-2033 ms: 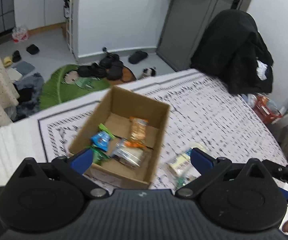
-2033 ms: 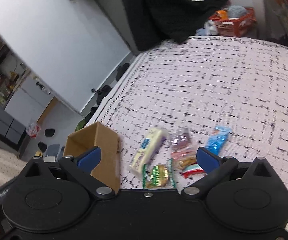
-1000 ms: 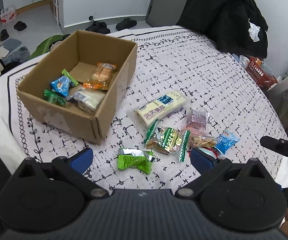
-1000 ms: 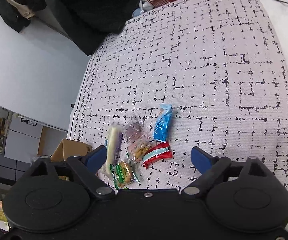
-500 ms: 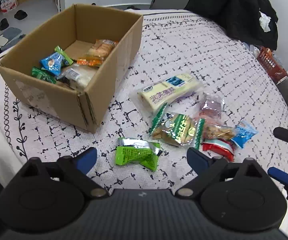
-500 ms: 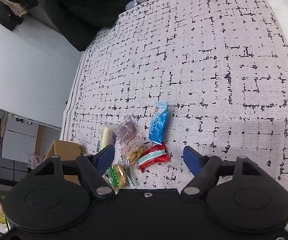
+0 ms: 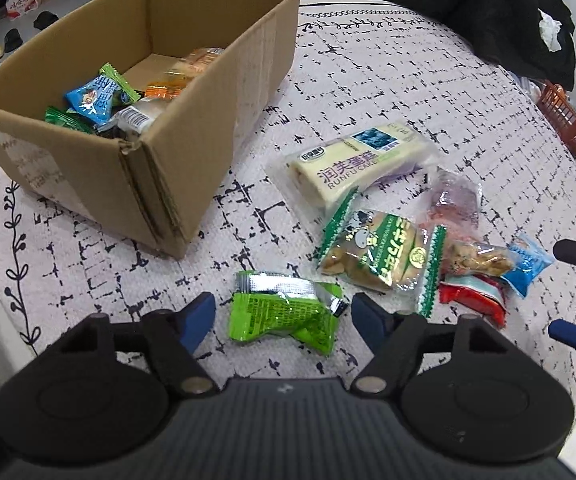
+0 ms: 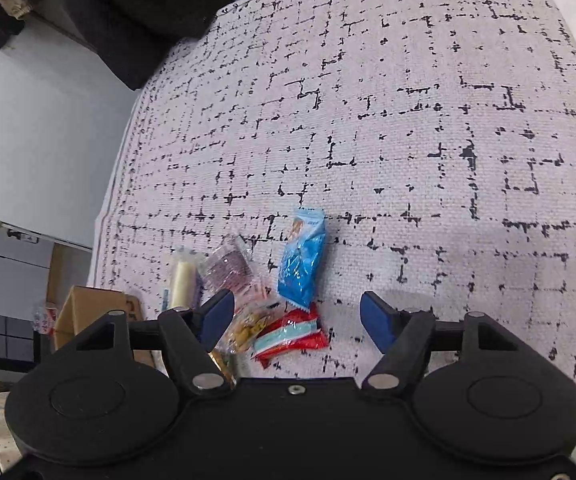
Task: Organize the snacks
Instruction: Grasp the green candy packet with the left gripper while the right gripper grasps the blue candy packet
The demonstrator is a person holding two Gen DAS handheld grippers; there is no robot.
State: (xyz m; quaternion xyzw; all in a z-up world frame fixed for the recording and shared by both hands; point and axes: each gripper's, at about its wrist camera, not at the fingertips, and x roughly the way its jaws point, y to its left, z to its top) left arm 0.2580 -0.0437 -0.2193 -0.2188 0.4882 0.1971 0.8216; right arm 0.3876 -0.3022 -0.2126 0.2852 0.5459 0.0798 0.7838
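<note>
Green snack packet (image 7: 284, 316) between the pads of the downward-tilted left claw (image 7: 282, 320), narrowing, not yet pinching.

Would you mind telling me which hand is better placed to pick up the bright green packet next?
Left. The left gripper already straddles the green packet, its fingers having just been closing without touching it. The right gripper sits over the red packet instead.

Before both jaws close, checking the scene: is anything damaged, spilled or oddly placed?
Nothing spilled. The cardboard box has a creased, crumpled near corner. The green snack packet lies alone, apart from the pile by the Runfu cake.
</note>
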